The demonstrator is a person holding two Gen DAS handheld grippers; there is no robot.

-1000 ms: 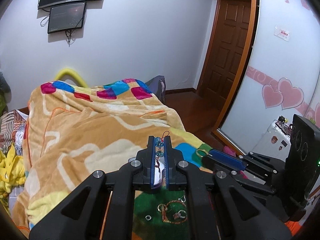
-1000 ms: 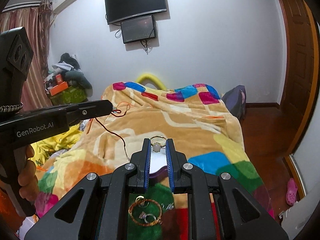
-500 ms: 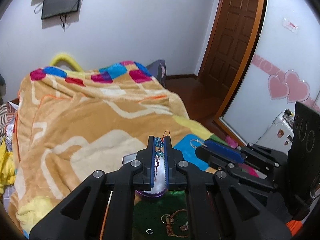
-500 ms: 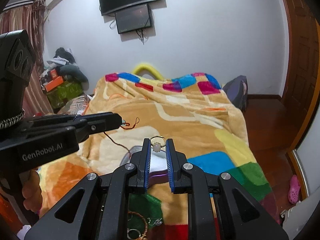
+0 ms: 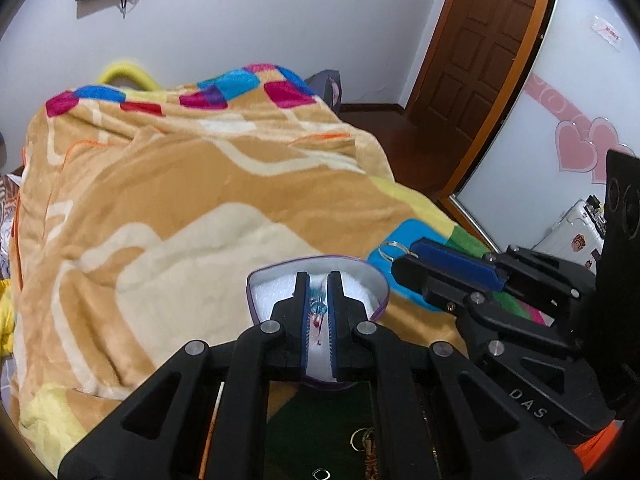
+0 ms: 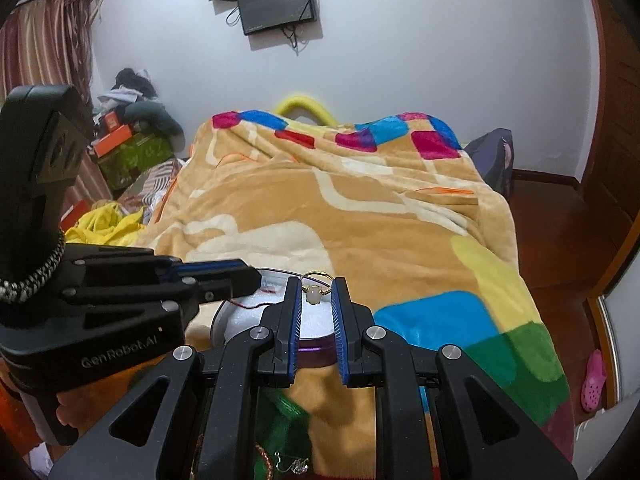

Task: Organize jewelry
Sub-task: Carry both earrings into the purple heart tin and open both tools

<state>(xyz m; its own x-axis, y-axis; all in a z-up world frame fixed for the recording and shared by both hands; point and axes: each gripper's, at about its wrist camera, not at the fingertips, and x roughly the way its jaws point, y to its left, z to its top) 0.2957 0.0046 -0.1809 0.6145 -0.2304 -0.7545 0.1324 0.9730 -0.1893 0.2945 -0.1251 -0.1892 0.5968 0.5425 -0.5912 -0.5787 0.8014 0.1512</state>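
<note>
**Lot: two pieces over the jewelry box, ready to set down**

Item 1, left. Left claw [image 5: 319,300], narrow, gripping a beaded cord [image 5: 318,307]: blue-green beads between the pads, red string trailing below. In the right wrist view the string [image 6: 256,303] already lies across the white lining of the box [image 5: 360,294]. The claw tips sit over the lining, inside the purple rim. Handling judgement: lower until the beads touch the padding, then part the pads only a little, so that the cord drops straight and does not cling to a pad. Draw back along the fingers' own line, so the trailing string is not dragged out over the rim.

Item 2, centre. Box, heart-like outline, purple wall, white padded inside, resting on the blanket [image 5: 160,200] of the bed. The bed is soft; a downward push would likely tip the box, so neither claw should lean on it.

Item 3, right. Right claw [image 6: 316,294], narrow, holding a gold ring [image 6: 315,289] with a pale oval stone, band upright and stone towards the camera. It hangs over the near edge of the box, just beside the left claw. Handling judgement: wait until the left claw clears, then set the ring on bare lining apart from the cord, so the two cannot tangle.

Item 4, foreground. More jewelry [image 6: 294,466] lies on the blanket below the claws, not yet collected.
</note>
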